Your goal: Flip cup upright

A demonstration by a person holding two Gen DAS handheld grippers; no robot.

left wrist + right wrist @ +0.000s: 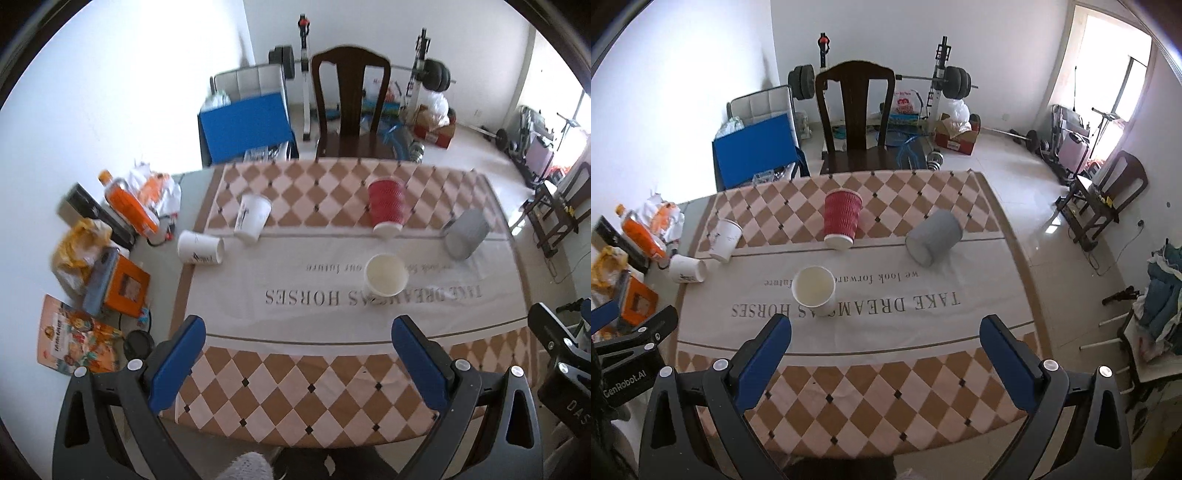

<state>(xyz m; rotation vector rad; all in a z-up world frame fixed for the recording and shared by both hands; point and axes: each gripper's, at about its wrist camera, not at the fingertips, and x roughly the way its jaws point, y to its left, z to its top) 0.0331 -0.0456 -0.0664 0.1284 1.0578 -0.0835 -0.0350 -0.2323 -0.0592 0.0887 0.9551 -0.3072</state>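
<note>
Several paper cups are on the table's checkered cloth (295, 387). A white cup (386, 274) (814, 287) stands upright mid-table, mouth up. A red ribbed cup (388, 206) (842, 219) lies tipped, as does a grey cup (465, 233) (933, 237) at the right. Two white printed cups lie on their sides at the left: one (252, 217) (725, 240) farther back, one (200, 247) (687, 274) nearer the cloth's edge. My left gripper (297, 354) and right gripper (884, 350) are open and empty, above the table's near edge.
A dark wooden chair (349, 96) (855, 110) stands behind the table. Clutter lies on the table's left side: an orange bottle (127, 201), snack bags (79, 339), an orange box (125, 284). A blue box (753, 149) and weight equipment (945, 81) are on the floor beyond.
</note>
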